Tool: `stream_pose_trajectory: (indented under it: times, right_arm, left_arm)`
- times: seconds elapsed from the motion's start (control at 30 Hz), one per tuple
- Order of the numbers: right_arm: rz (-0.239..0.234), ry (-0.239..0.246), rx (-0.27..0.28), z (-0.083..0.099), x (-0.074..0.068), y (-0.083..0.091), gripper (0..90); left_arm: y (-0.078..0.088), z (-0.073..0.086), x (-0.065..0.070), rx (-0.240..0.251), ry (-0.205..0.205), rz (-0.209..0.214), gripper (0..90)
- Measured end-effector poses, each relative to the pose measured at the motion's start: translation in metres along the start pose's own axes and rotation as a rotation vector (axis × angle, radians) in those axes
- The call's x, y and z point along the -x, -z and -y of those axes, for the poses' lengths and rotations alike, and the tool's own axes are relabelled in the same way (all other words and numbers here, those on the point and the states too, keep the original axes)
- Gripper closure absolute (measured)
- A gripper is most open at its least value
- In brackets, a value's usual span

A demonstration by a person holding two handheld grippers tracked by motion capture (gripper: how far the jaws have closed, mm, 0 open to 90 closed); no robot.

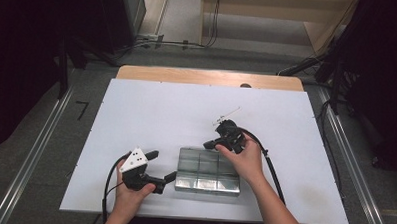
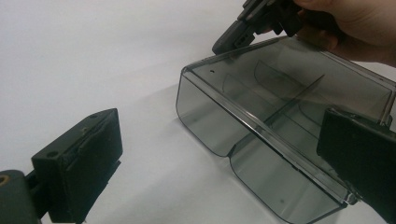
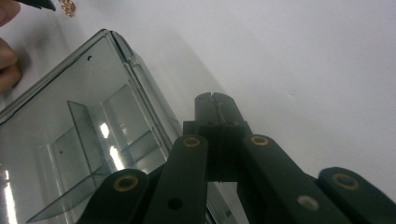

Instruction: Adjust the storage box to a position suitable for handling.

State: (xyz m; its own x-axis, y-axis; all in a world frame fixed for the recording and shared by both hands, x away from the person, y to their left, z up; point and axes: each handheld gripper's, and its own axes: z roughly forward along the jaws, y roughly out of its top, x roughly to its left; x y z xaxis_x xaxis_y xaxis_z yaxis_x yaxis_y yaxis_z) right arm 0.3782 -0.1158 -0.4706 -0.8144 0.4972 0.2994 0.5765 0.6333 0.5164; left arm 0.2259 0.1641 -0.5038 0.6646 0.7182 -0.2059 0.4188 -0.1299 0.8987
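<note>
Two grippers work at a smoky, clear plastic organiser box [image 1: 208, 171] that lies near the front edge of the white worktop [image 1: 151, 110], about midway along it. The box has inner dividers forming several compartments, and its lid is down.

From the high view, the left gripper [image 1: 160, 166] sits just beside the box's left end, its fingers spread wide apart; in the left gripper view one finger [image 2: 81, 163] stands clear over bare worktop while the other [image 2: 362, 163] lies against the box's near corner, so the pads are not pressing on the box [image 2: 280, 140].

At the box's far edge, the right gripper [image 1: 211, 144] has its fingers [image 3: 215, 109] pressed together with nothing between them, tips just beyond the box's rim [image 3: 140, 84].

A small white strip [image 1: 227, 115] lies on the worktop behind the right gripper.
</note>
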Motion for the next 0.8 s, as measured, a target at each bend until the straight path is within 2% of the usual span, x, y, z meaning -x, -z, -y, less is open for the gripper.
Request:
stream_pose_trajectory:
  times: [0.17,0.2,0.27,0.3,0.33,0.37,0.4,0.5,0.53,0.57,0.6,0.63,0.7,0.73,0.77,0.8]
  right_arm:
    - [0.038,-0.013,0.050,0.004,-0.001,0.004,87.9]
    - [0.051,-0.018,0.066,0.006,-0.002,0.005,80.9]
    - [0.070,-0.017,0.111,0.008,-0.002,0.009,75.2]
    - [0.072,-0.017,0.130,0.010,-0.002,0.011,74.1]
    - [0.067,-0.014,0.161,0.013,-0.003,0.014,67.1]
    - [0.067,-0.014,0.161,0.013,-0.003,0.014,67.1]
    - [0.068,-0.008,0.182,0.015,-0.003,0.016,63.0]
    - [0.074,0.015,0.272,0.021,-0.006,0.022,46.3]
    - [0.064,0.022,0.296,0.024,-0.007,0.025,43.6]
    - [0.046,0.021,0.335,0.029,-0.008,0.029,37.0]
    - [0.046,0.021,0.335,0.029,-0.008,0.029,37.0]
    - [0.033,0.039,0.383,0.034,-0.009,0.033,30.4]
    - [0.029,0.044,0.395,0.037,-0.011,0.035,28.8]
    - [0.000,0.060,0.418,0.043,-0.012,0.039,26.7]
    - [0.000,0.060,0.418,0.043,-0.012,0.039,26.7]
    - [-0.020,0.060,0.430,0.047,-0.013,0.042,25.9]
  left_arm:
    - [0.000,0.000,0.000,0.002,0.001,0.002,0.4]
    - [0.000,0.000,0.000,0.002,0.000,0.003,0.5]
    - [0.000,0.000,0.000,0.002,0.000,0.004,0.6]
    - [0.000,0.000,0.000,0.003,0.000,0.004,0.6]
    - [0.000,0.000,0.000,0.004,0.000,0.004,0.6]
    - [0.000,0.000,0.000,0.004,-0.001,0.004,0.6]
    - [0.001,0.000,0.000,0.004,-0.002,0.005,0.6]
    - [0.001,0.001,0.001,0.007,0.000,0.008,1.7]
    - [0.001,0.001,0.001,0.005,-0.001,0.007,1.9]
    - [0.001,0.001,0.001,0.006,-0.001,0.006,1.9]
    - [0.001,0.001,0.001,0.006,-0.002,0.006,1.9]
    - [0.001,0.001,0.001,0.007,-0.002,0.006,2.0]
    - [0.001,0.001,0.001,0.004,-0.005,0.004,2.0]
    - [0.001,0.001,0.001,0.004,-0.007,0.003,2.0]
    - [0.001,0.001,0.002,0.003,-0.008,0.003,2.0]
    - [0.001,0.001,0.002,0.003,-0.009,0.002,2.0]
